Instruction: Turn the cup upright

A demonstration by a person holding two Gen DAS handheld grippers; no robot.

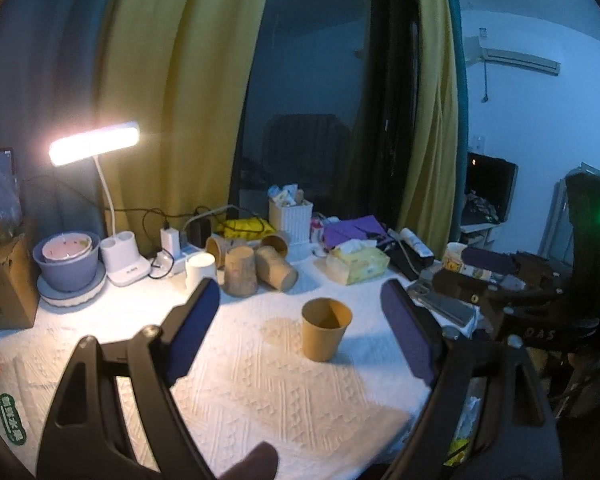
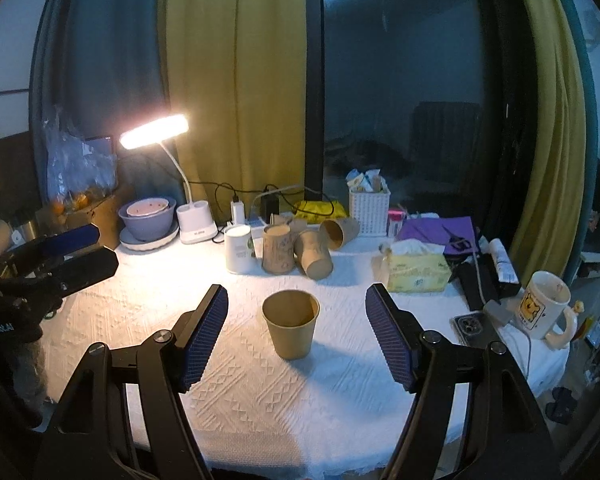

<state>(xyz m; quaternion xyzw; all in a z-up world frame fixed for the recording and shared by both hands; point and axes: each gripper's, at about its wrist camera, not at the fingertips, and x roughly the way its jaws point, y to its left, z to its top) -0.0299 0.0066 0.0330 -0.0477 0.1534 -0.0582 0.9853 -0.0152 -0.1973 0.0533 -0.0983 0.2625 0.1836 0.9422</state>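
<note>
Right gripper [image 2: 296, 338] jaws spread wide, empty, left gripper [image 1: 300, 330] likewise agape, both framing the brown paper cup [image 2: 291, 324] standing upright, mouth up, on the white tablecloth [image 2: 260, 400], clear of either pad.

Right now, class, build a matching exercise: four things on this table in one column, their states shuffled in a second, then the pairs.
Things:
1. nearest brown cup
2. desk lamp
3. brown cup beside the white basket
4. right gripper

States:
A. switched on
B. open, holding nothing
C. standing upright
D. lying on its side

Pairs: 1-C, 2-A, 3-D, 4-B
</note>
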